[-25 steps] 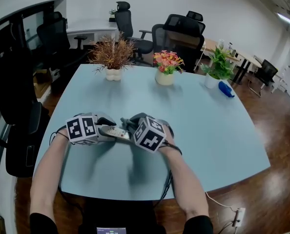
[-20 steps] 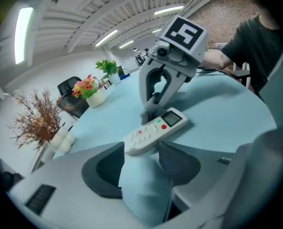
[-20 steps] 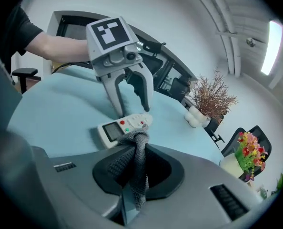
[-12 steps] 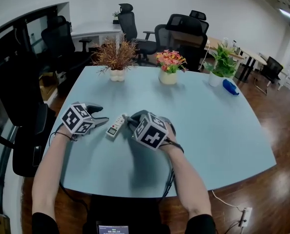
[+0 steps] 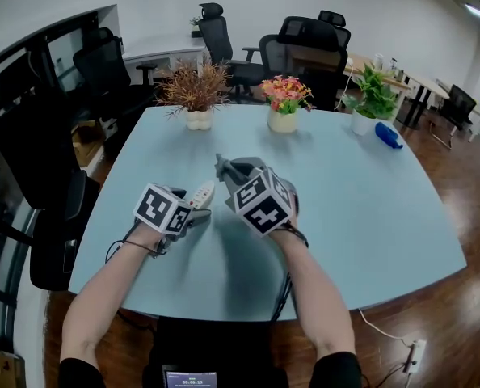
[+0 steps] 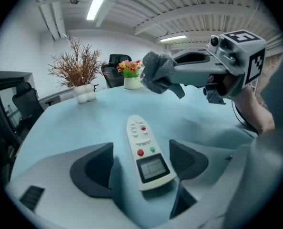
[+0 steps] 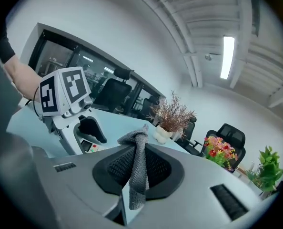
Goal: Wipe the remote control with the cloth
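At centre of the head view, the remote (image 5: 202,194) lies flat on the counter (image 5: 369,200) at the tips of the left hand-held gripper (image 5: 196,210); the right hand-held gripper (image 5: 230,168) holds the cloth (image 5: 223,166) up just right of it. Left gripper view: the jaws, which have just been opening, stand wide and flank the remote (image 6: 145,151) at its display end, neither pad touching it. Right gripper view: the jaws pinch the cloth (image 7: 137,168), a limp grey knit that droops. Judged from this, the remote is light, rigid, smooth plastic, apt to skid when rubbed; best clamped across its long edges near the display.
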Demonstrator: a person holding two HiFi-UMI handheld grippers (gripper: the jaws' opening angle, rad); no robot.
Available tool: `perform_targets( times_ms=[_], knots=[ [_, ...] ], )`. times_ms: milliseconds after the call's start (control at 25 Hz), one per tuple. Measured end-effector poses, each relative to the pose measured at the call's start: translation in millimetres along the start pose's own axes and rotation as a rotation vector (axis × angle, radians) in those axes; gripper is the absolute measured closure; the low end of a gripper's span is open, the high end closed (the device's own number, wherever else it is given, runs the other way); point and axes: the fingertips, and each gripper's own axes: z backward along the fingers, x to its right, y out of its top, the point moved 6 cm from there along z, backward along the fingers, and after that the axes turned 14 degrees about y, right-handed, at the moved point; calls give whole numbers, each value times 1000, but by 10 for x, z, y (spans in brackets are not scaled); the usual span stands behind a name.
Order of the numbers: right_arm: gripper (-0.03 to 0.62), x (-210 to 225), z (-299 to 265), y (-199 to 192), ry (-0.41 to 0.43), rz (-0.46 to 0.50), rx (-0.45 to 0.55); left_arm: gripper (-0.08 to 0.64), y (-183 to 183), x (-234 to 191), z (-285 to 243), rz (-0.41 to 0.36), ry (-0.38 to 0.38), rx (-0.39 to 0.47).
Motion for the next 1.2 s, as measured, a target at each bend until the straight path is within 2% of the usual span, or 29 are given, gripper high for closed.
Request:
perform_targets(
  times_ms=[40,80,120,360,440,520,640,720,760,880,1080,1200],
  knots=[
    [563,3,9,5,1,1,3,195,3,-12,-8,-3,-20,-2],
    [563,6,15,7,1,1,8,259,1,-28,-14,-13,-31,0],
    [563,7,20,7,2,-1,13,364,-9,-45,-19,-27,-36,6],
    [563,-46,-82,-16,66,-47,48,368,-8,-77,-64,-138,-80,46],
    [563,-74,-148,-20,91,-84,62,368,-5,-86,-60,-178,-72,69],
    [563,-94,-201,-13,115,-133,103,370,-17,-85,-16,-229,-13,118],
    [563,-185,-241,112,193,-203,235,371,17,-92,102,-332,127,225],
    [563,-355,-305,246,250,-190,289,371,43,-125,206,-379,191,282],
    [563,-445,-351,290,262,-158,283,371,60,-155,264,-390,214,312],
    [563,-550,-470,298,236,-93,228,371,64,-250,405,-386,245,390],
    [563,-145,-437,167,104,-210,236,371,48,-300,455,-445,283,429],
    [563,20,-325,163,16,-231,255,371,40,-289,466,-488,318,441]
  ],
)
